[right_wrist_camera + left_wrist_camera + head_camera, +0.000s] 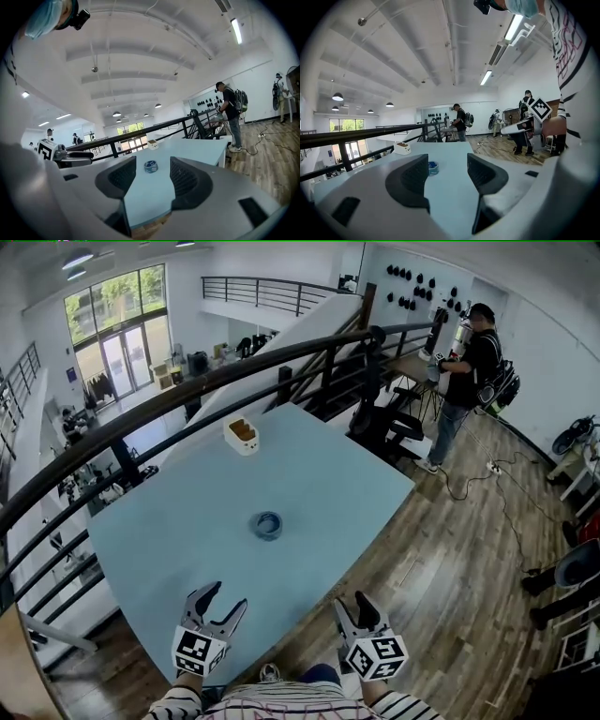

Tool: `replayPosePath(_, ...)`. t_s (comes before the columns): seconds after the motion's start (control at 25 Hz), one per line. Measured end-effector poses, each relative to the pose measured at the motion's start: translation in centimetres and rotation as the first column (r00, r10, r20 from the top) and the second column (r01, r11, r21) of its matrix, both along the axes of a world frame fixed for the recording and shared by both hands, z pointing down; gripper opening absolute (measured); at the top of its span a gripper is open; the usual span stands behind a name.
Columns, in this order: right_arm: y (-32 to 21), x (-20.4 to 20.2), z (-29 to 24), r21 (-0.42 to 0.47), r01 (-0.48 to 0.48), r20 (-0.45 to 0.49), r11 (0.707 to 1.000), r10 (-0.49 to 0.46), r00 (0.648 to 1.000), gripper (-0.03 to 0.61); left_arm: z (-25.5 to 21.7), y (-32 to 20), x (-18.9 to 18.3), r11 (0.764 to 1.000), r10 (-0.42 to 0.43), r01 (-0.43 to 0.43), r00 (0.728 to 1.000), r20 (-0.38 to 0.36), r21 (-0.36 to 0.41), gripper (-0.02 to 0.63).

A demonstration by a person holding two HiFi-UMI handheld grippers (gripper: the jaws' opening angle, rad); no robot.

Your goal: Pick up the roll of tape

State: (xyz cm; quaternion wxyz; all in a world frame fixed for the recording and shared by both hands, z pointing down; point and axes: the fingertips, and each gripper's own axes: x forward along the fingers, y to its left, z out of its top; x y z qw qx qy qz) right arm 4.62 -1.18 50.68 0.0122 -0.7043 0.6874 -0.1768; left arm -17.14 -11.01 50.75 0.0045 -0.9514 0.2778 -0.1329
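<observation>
Left gripper point(228, 596) and right gripper point(352, 601) agape, short of tape roll point(268, 525).

Bare tabletop point(328, 488) around tape roll point(268, 525); box point(242, 435) well apart

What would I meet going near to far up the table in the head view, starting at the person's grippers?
left gripper and right gripper, level with each other at the near edge → tape → white box → railing
</observation>
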Motion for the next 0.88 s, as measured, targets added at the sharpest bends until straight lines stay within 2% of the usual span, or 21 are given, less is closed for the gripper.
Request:
replayPosePath(0.2, -3.8, 2.9, 0.4, -0.004, 0.050, 0.012, 0.999, -0.050, 0.999, 0.219, -0.3, -2.9, 2.3, 0.999, -0.052, 0.052, 0.999, 0.007, 0.011, 0.238)
replayPosePath(0.44, -8.8, 6.1, -0.2, -0.008, 0.205, 0.004, 0.979, -0.205, 0.979, 0.219, -0.5, -5.2, 6.1, 0.987, -0.161, 0.160, 0.987, 0.019, 0.009, 0.238)
replayPosePath(0.64, -11.5, 8.9, -0.9, 0.022, 0.300, -0.013, 0.954, -0.300, 0.954, 0.219, 1.2, -7.6, 9.0, 0.975, -0.220, 0.215, 0.969, 0.112, 0.058, 0.238)
replayPosePath(0.88, -12.9, 12.7, 0.8, 0.000, 0.374, -0.006, 0.927, -0.374, 0.927, 0.219, 3.4, -10.4, 13.0, 0.968, -0.248, 0.235, 0.951, 0.186, 0.088, 0.238)
